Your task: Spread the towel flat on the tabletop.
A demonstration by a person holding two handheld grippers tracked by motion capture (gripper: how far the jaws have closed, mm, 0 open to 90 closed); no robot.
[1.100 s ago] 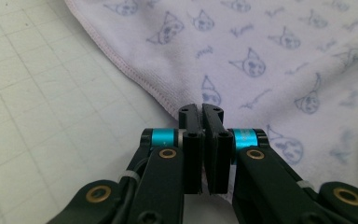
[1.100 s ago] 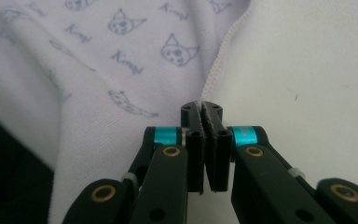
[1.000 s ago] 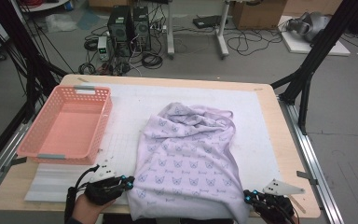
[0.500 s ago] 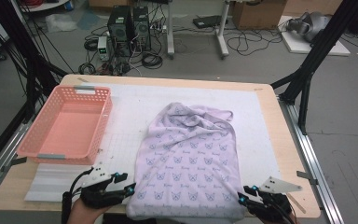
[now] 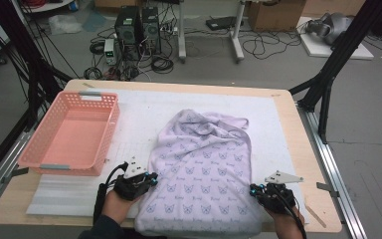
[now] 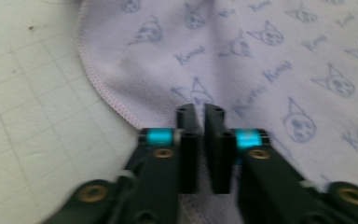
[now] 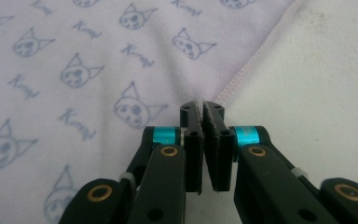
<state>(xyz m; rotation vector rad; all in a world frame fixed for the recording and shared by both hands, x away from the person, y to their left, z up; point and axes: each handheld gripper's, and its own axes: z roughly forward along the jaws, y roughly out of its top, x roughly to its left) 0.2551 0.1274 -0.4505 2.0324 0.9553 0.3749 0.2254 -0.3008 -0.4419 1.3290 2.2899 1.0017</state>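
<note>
While both forearms lie low, each hand-held gripper, left [image 5: 151,179] and right [image 5: 253,189], pinches the towel's [image 5: 201,164] side hems.

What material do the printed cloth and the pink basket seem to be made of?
Printed cloth: soft lilac knit or fleece, probably; matte, wrinkled folds, stitched hem, blue cat-face print. Pink basket: moulded plastic by its look; stiff lattice walls, slight sheen.

A lab: computer towers [image 5: 138,27] and tangled cables [image 5: 258,47] (bare floor) behind the table [image 5: 283,102].
</note>
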